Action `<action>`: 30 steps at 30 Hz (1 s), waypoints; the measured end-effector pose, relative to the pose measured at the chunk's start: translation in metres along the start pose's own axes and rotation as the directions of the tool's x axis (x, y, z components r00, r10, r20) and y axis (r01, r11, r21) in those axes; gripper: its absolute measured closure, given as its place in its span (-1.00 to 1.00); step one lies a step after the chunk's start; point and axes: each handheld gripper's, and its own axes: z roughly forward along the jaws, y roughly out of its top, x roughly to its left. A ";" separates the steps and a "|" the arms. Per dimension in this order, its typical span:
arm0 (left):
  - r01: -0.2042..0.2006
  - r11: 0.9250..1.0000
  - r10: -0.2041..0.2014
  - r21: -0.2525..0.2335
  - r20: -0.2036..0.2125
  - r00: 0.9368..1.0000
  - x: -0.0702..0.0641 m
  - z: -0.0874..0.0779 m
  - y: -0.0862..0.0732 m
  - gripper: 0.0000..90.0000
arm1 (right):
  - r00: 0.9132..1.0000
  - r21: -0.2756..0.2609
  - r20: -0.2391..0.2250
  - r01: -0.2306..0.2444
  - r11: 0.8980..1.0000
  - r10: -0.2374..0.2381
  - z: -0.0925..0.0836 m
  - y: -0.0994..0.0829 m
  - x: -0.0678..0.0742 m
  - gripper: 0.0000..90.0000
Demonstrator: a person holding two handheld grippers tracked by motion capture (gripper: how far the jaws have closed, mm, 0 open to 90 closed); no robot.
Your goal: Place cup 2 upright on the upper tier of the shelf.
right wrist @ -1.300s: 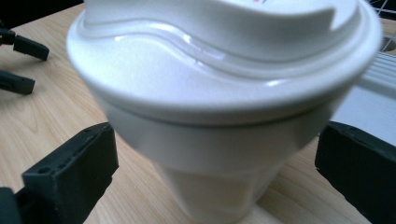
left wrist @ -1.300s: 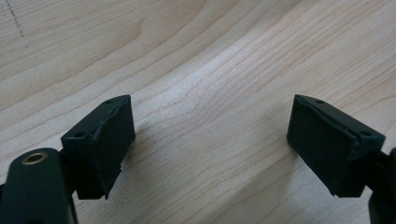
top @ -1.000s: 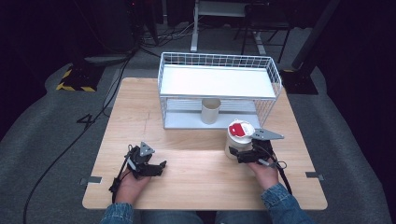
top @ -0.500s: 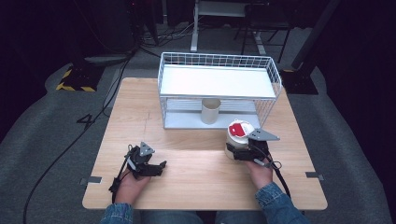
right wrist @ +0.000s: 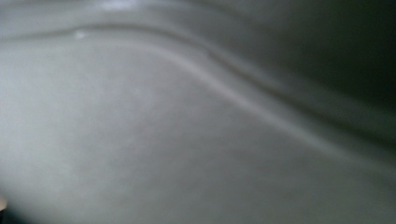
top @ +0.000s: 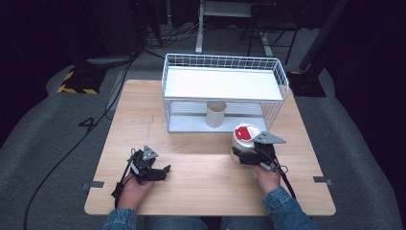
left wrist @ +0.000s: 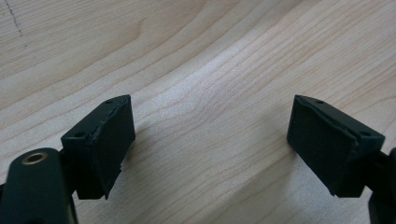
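A white jar with a red lid [top: 244, 136] stands on the wooden table [top: 201, 191], right of centre. My right gripper [top: 242, 156] is pressed against its lower side and looks shut on it. In the right gripper view the jar's white wall [right wrist: 187, 130] is a close blur that hides the jaws. My left gripper [top: 162, 171] rests low over the table at the front left. In the left gripper view, my left gripper [left wrist: 210, 140] is open with only bare wood between its pads.
A white wire rack [top: 225, 64] with a flat top shelf stands at the back of the table. A cream cup [top: 216, 114] sits upright on its lower level. Cables run over the grey floor to the left.
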 end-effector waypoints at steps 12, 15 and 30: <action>-0.002 1.000 0.002 0.001 -0.003 1.000 0.000 0.000 0.000 -0.63 | 1.000 0.015 -0.004 0.010 1.000 -0.010 -0.002 0.001 0.000 -0.70; 0.000 1.000 0.000 0.000 -0.002 1.000 0.000 0.000 0.000 -0.63 | 1.000 0.014 -0.012 0.017 1.000 -0.016 -0.003 0.002 0.000 -0.70; -0.004 1.000 0.004 0.000 -0.003 1.000 0.000 0.000 0.000 -0.63 | 1.000 -0.035 -0.019 0.002 0.999 -0.002 -0.024 0.015 -0.004 -0.70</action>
